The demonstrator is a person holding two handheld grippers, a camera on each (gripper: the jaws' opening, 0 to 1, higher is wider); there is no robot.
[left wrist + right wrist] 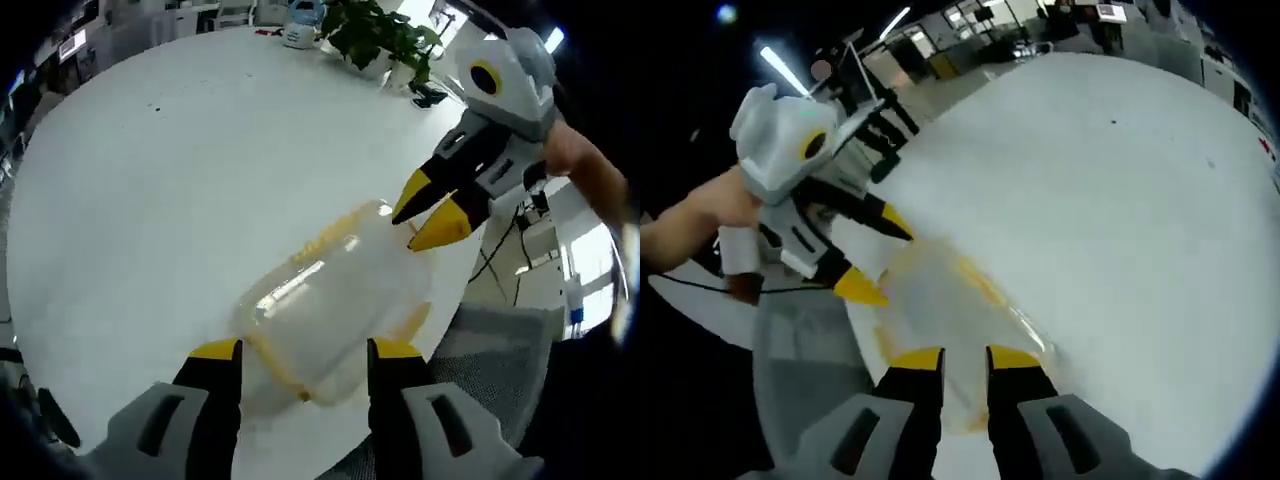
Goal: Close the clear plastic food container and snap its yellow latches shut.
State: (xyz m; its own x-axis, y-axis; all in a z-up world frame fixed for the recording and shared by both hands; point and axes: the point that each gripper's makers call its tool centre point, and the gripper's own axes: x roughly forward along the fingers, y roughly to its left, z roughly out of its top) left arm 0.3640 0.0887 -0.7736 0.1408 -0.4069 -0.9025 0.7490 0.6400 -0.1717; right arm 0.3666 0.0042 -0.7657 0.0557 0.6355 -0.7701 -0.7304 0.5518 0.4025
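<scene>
White table (150,180) carries the clear container (330,300) near its edge; left gripper (305,352) spread wide around it, right gripper (952,357) parted over it.

white round table (180,180) | potted plant (375,35) at far edge | grey chair (500,340) beside table

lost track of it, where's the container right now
The container sits near the white table's edge. In the left gripper view it lies just beyond the left claw, with the right claw at its far end.
</scene>
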